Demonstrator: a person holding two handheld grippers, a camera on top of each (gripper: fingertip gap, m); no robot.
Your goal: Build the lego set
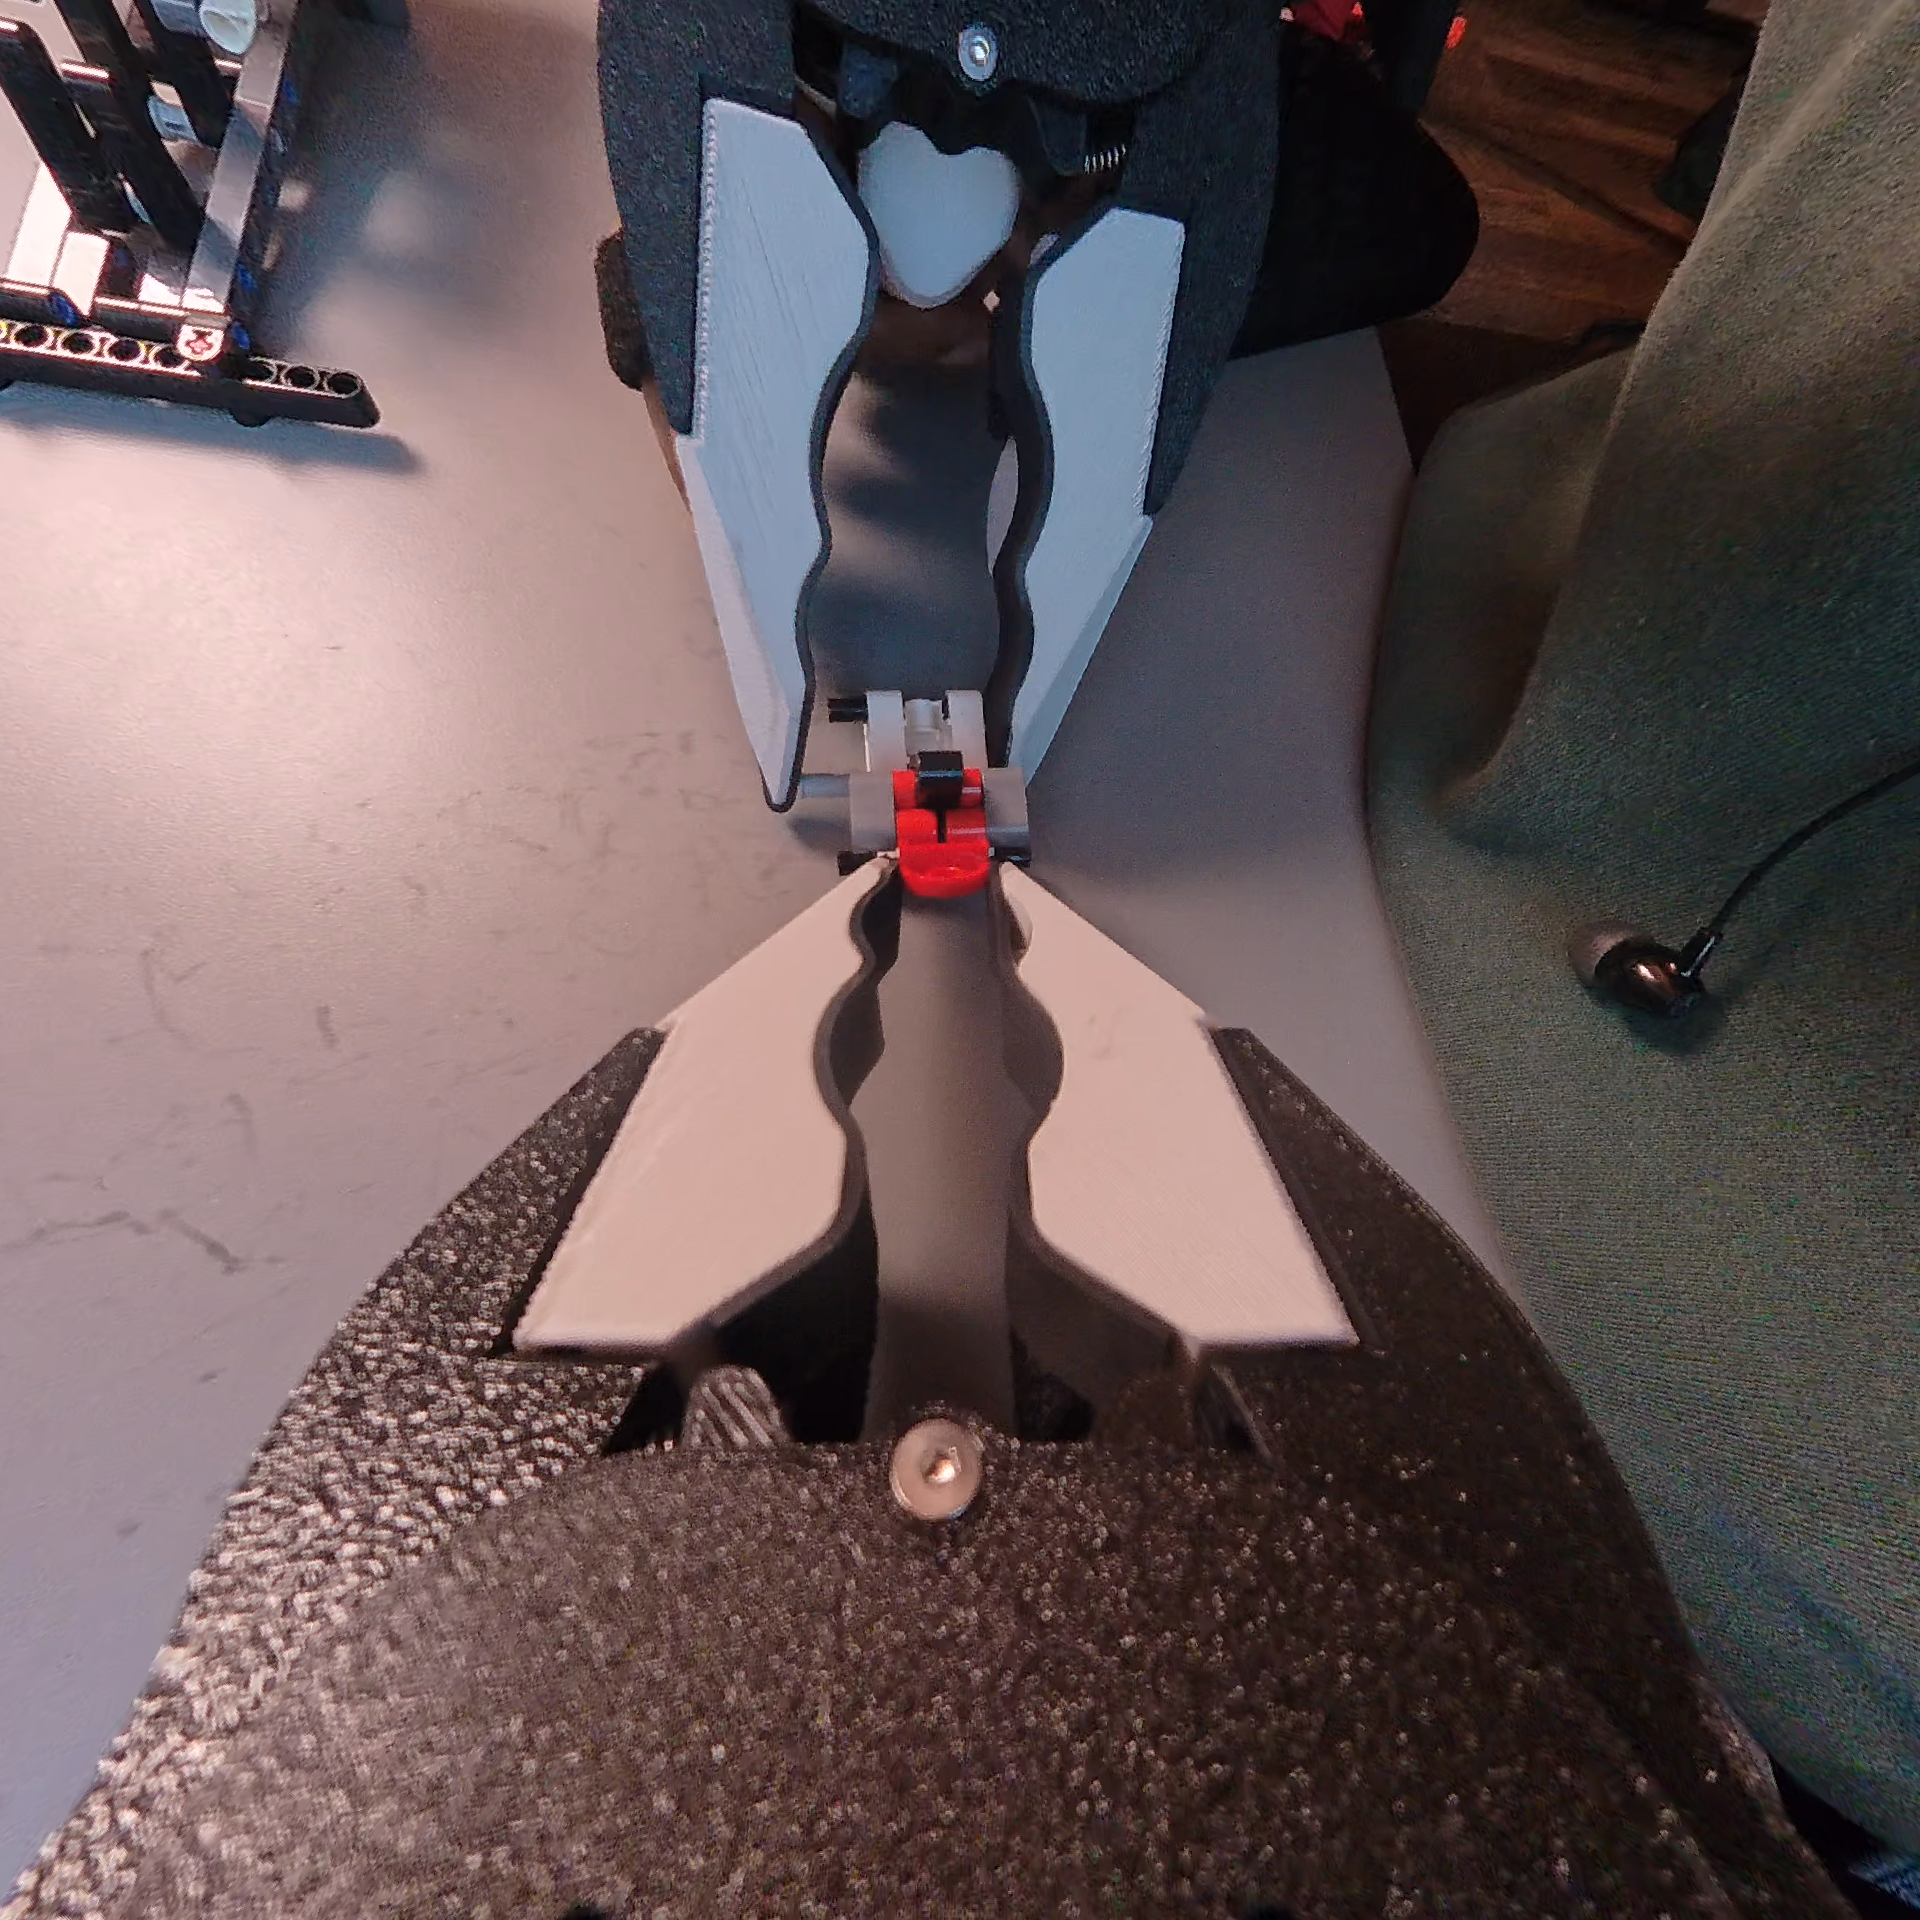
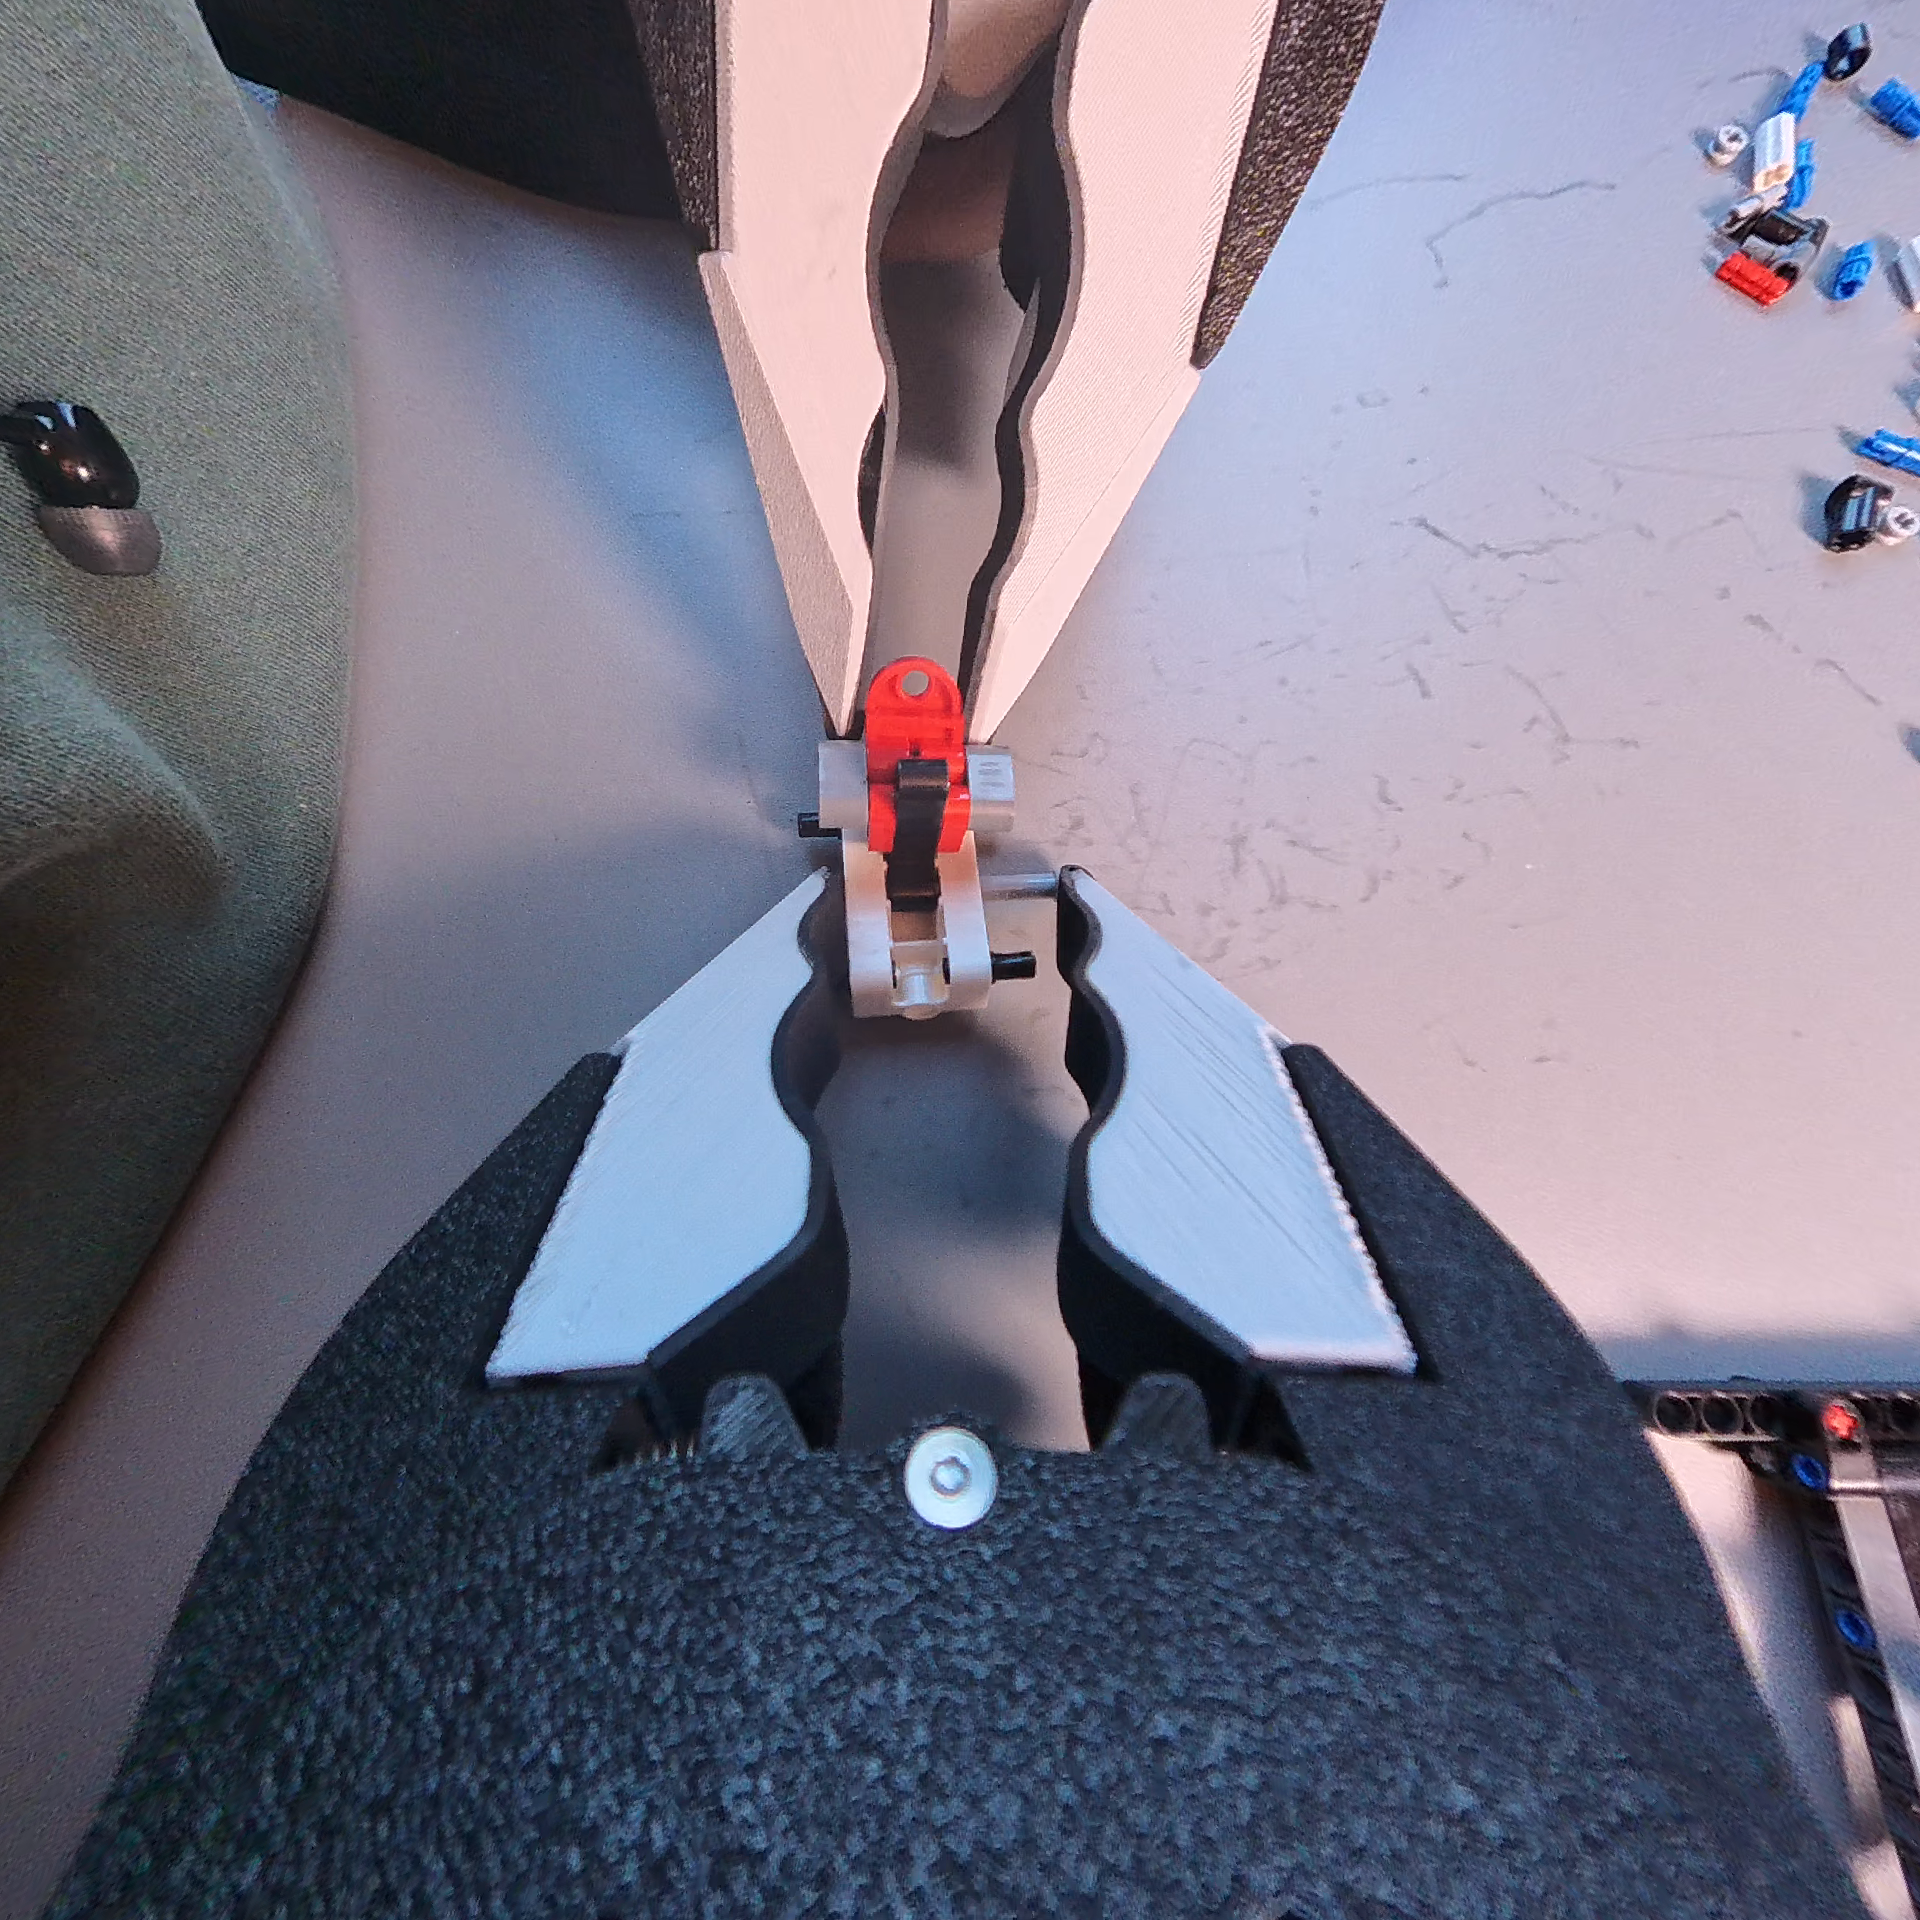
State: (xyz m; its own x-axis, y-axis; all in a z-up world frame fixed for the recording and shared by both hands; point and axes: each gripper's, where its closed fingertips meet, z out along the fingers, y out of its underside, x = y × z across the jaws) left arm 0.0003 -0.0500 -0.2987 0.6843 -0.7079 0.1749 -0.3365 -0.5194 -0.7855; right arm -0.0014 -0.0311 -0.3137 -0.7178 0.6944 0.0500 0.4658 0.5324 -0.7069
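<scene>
A small lego assembly with a red piece (image 1: 935,847), a black piece, a grey cross part and a white forked part (image 2: 914,956) is held just above the grey table (image 1: 312,831). My left gripper (image 1: 940,883) is shut on the red piece's end; it also shows at the top of the right wrist view (image 2: 914,717). My right gripper (image 2: 945,883) faces it with its jaws apart, straddling the white end. Its right fingertip (image 2: 1070,894) touches the end of a grey axle. It shows at the top of the left wrist view (image 1: 899,784).
A black beam frame with white panels (image 1: 156,343) stands on the table and also shows in the right wrist view (image 2: 1818,1455). Loose blue, black and red pieces (image 2: 1787,208) lie at the far right. A green cloth (image 1: 1714,935) with a black earbud (image 1: 1636,966) borders the table. Left and right tips are no more than a few centimetres apart.
</scene>
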